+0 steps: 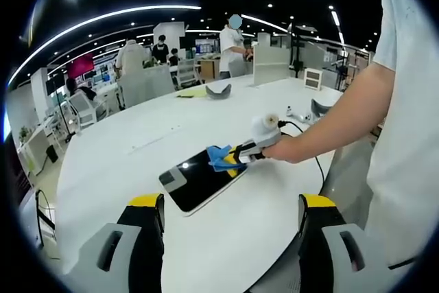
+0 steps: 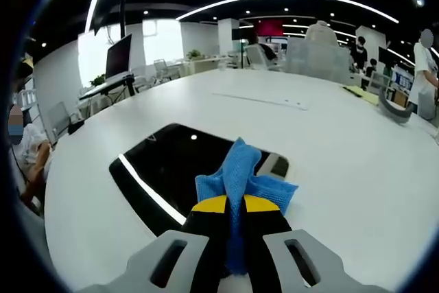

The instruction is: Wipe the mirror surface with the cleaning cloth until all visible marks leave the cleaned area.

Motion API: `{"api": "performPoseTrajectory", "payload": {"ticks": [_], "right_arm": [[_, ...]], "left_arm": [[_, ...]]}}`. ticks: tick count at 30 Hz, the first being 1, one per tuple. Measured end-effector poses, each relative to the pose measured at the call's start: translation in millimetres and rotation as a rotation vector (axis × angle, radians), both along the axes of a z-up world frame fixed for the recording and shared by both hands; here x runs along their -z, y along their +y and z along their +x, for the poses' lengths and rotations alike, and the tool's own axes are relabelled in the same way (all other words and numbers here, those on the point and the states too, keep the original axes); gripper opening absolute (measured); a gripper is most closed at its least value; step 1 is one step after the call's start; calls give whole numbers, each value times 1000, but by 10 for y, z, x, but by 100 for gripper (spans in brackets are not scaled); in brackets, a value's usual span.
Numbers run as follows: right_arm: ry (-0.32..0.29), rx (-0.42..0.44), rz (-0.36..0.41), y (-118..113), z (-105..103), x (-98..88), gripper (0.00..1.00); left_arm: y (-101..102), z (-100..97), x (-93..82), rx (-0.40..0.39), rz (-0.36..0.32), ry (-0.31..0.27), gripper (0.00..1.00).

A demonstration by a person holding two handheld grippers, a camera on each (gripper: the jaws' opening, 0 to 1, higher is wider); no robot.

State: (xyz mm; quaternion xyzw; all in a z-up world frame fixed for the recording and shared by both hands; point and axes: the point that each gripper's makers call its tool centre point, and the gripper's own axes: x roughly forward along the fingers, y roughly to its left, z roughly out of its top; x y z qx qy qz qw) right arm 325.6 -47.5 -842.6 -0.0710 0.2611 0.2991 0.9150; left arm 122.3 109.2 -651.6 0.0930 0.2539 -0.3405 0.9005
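In the left gripper view, the left gripper (image 1: pixel 232 221) rises from the bottom edge with its fingers spread wide and holding nothing, above the white surface (image 1: pixel 137 149). At centre frame the mirror (image 1: pixel 199 180) lies flat on that surface. The right gripper (image 1: pixel 248 151), in a person's hand (image 1: pixel 285 147), presses the blue cleaning cloth (image 1: pixel 221 157) onto the mirror's right end.

In the right gripper view, the right gripper's (image 2: pixel 234 205) fingers are pressed together, pinching the cloth (image 2: pixel 240 173), which rests on the mirror (image 2: pixel 164 166) at centre frame. The wiping step looks under way; the next move likely calls for sweeping toward the frame's left, across the uncovered glass.
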Motion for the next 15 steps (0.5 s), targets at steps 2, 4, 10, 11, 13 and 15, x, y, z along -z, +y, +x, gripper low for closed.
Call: {"api": "performPoseTrajectory", "payload": {"ticks": [2,4,10,11,13,15], "right_arm": [[-2,-3,-2,9,25,-1,2],[-2,-4,-3,15,55,-2,2],[-8,-27,-26,50,131,0,2],[-9,-29,-28,59,145,0,2],[-8,-32,-30,73,180,1,2],[-4,-34,-30,87,210,-1,2]], "left_arm": [[3,1,2,-5,-1,1,81],[-1,-5,6,-4,-1,2,81],[3,-6,25,-9,5,8,81],[3,-4,25,-10,3,9,81],[4,0,27,-12,0,11,81],[4,3,29,-12,1,11,81]]}}
